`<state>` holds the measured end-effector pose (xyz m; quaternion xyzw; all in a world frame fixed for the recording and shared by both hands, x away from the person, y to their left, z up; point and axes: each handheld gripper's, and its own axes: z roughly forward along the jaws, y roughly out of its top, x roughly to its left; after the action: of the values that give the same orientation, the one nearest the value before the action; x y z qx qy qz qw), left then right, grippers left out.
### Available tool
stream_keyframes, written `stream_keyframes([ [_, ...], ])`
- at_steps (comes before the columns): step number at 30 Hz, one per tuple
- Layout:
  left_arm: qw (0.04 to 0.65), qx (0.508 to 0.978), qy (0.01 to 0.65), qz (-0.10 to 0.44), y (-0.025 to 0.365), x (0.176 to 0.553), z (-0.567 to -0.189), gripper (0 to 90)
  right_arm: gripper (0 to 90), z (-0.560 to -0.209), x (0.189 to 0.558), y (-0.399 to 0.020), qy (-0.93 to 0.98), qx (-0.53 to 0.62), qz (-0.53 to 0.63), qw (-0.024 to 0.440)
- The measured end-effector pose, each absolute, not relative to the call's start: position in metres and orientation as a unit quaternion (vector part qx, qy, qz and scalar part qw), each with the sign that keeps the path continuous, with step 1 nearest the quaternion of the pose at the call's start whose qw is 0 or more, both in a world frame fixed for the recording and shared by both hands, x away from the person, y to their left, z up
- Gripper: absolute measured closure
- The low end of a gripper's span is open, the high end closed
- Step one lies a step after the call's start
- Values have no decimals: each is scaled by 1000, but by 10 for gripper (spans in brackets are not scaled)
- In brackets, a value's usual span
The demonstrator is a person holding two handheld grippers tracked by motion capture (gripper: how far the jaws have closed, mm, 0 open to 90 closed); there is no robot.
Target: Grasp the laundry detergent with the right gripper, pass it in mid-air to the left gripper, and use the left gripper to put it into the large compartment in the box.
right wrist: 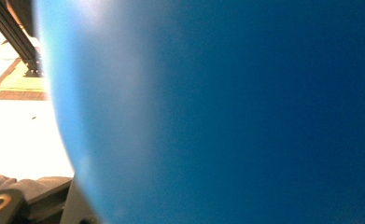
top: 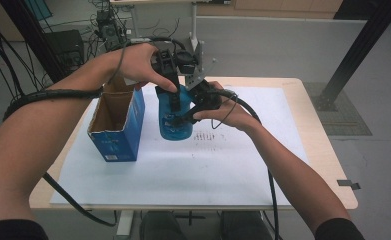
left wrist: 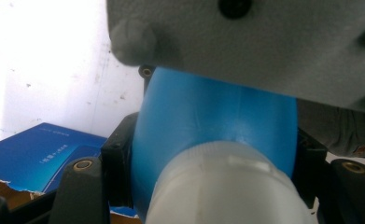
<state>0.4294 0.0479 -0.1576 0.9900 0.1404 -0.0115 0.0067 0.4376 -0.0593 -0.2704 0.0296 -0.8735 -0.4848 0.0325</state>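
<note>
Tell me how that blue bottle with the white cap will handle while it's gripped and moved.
The blue bottle has a smooth, rounded, glossy wall, so it may slip or twist between the pads. The left gripper clamps near the white cap and the right gripper its side, which probably steadies it. It looks like stiff plastic, unlikely to crumple.

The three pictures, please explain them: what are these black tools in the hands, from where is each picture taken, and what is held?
A person holds a two-jaw tool in each hand. The high view looks down on the table. The other two views come from cameras riding on the tools. The left gripper and the right gripper are both shut on a blue bottle with a white cap, beside an open blue box standing on white paper.
</note>
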Motion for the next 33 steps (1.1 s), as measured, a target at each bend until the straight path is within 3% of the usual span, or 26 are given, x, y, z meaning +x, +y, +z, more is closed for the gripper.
stream_keyframes([
  [33, 10, 989, 148, -9, 49, 428, -155, 360, 407, -272, 437, -62, -864, 25, -503, 30],
])
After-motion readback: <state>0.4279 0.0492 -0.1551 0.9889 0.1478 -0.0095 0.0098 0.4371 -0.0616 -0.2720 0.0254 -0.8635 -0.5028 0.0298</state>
